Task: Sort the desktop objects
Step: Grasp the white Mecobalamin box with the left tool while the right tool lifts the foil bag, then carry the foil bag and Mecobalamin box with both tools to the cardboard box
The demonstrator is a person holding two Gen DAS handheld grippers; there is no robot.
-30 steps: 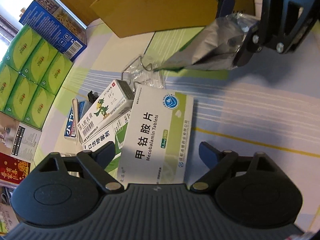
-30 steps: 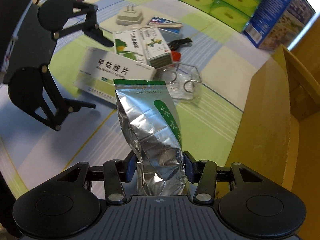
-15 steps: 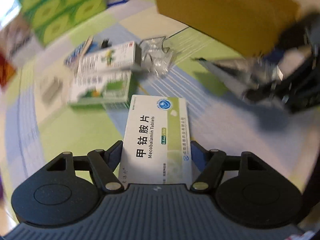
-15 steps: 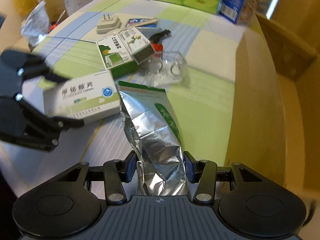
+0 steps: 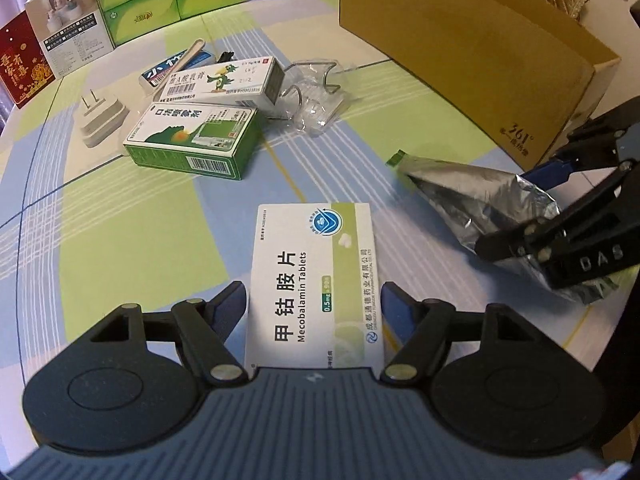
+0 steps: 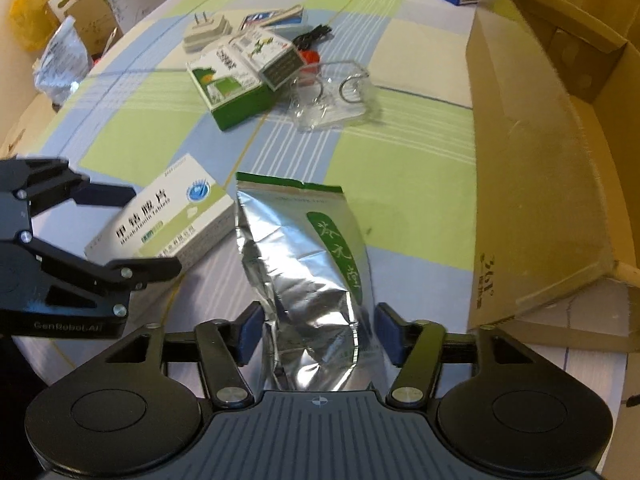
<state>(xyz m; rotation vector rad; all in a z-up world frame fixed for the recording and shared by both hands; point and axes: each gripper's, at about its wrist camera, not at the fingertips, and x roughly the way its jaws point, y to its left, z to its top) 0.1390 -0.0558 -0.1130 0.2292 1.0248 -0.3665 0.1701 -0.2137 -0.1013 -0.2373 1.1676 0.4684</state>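
While the left gripper [image 5: 314, 300] pinches the near end of a white-and-green Mecobalamin tablet carton [image 5: 316, 280] above the checked tablecloth [image 5: 132, 216], the right gripper [image 6: 318, 330] clamps the crumpled lower part of a silver foil tea pouch [image 6: 304, 256], just beside the open brown cardboard box [image 6: 532, 184]. By its look, the carton is light and stiff, so flat side faces suit it; the pouch seems soft and slippery, better held low. Farther out lie two medicine boxes, one green-sided [image 5: 192, 140] and one white [image 5: 220, 84], one clear plastic packet [image 5: 316, 100] and one white plug adapter [image 5: 98, 120].
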